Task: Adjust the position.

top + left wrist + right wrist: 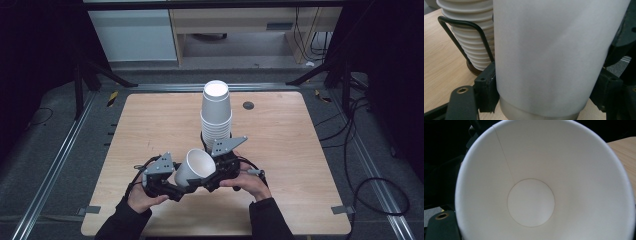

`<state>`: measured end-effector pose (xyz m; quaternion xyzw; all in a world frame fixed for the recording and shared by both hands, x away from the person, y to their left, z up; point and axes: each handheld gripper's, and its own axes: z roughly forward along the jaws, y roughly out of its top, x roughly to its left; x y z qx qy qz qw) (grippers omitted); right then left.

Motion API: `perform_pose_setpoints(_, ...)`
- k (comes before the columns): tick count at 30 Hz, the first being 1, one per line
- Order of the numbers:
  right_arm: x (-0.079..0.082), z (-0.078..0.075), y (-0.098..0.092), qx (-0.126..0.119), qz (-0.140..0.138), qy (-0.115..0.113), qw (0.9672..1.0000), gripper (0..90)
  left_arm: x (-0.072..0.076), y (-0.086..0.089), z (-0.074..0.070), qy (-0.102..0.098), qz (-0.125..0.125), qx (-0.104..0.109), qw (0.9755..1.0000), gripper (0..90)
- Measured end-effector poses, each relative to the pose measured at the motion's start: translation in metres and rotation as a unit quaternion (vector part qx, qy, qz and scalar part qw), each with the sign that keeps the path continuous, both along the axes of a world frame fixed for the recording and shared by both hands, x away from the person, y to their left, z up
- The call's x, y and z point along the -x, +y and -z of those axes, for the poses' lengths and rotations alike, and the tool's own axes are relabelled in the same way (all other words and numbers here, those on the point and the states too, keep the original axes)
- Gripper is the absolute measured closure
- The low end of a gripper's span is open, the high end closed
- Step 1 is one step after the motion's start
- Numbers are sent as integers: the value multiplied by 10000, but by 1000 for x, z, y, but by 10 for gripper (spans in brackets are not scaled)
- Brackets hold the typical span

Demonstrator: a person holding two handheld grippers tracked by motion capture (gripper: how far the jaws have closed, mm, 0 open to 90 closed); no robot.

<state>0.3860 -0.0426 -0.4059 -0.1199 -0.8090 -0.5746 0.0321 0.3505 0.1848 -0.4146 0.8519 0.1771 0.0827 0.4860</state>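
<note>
High view: the left hand-held gripper (176,186) is clamped on the base end of a single white paper cup (195,167), tilted with its mouth toward the right hand-held gripper (214,175), at lower centre of the frame above the wooden surface (150,120). Whether the right jaws are pressed on the rim cannot be told. Behind stands the inverted cup stack (216,112).

Left gripper view: jaws press both sides of the cup wall (549,57); the stack (469,32) sits in a black wire holder (461,23), upper left.

Right gripper view: the cup interior (531,202) faces the camera.

One cup appears separated; its placing remains.
</note>
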Motion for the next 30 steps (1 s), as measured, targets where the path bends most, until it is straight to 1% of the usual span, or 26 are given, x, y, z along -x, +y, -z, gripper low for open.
perform_pose_setpoints(7, 1, -1, 0, -38, -15, -43, 10000, 139, 0, 0, -1, 19, 24, 20, 10000, 219)
perform_pose_setpoints(11, 2, -2, 0, -19, -2, -116, 9999, 143, 0, 1, -1, 47, 34, 26, 10000, 214)
perform_pose_setpoints(13, 3, -3, -1, -28, 22, -151, 9999, 144, 0, 1, -1, 53, 24, -20, 10000, 202)
perform_pose_setpoints(16, 3, -7, -5, -48, 110, -215, 9997, 144, -1, 3, 0, 88, 10, -48, 9999, 184)
perform_pose_setpoints(18, 3, -11, -9, -1, 208, -282, 9994, 144, -2, 6, 0, 112, -10, -51, 9999, 174)
perform_pose_setpoints(20, 4, -13, -14, -6, 296, -308, 9991, 144, -3, 9, 0, 135, -57, -61, 9999, 169)
perform_pose_setpoints(24, 6, -16, -25, 97, 501, -390, 9979, 143, -7, 15, 1, 186, -182, -83, 9996, 159)
perform_pose_setpoints(26, 7, -17, -31, 154, 638, -461, 9968, 142, -8, 18, 1, 207, -256, -73, 9994, 156)
perform_pose_setpoints(30, 9, -19, -41, 276, 808, -489, 9951, 142, -12, 24, 2, 253, -451, -111, 9986, 153)
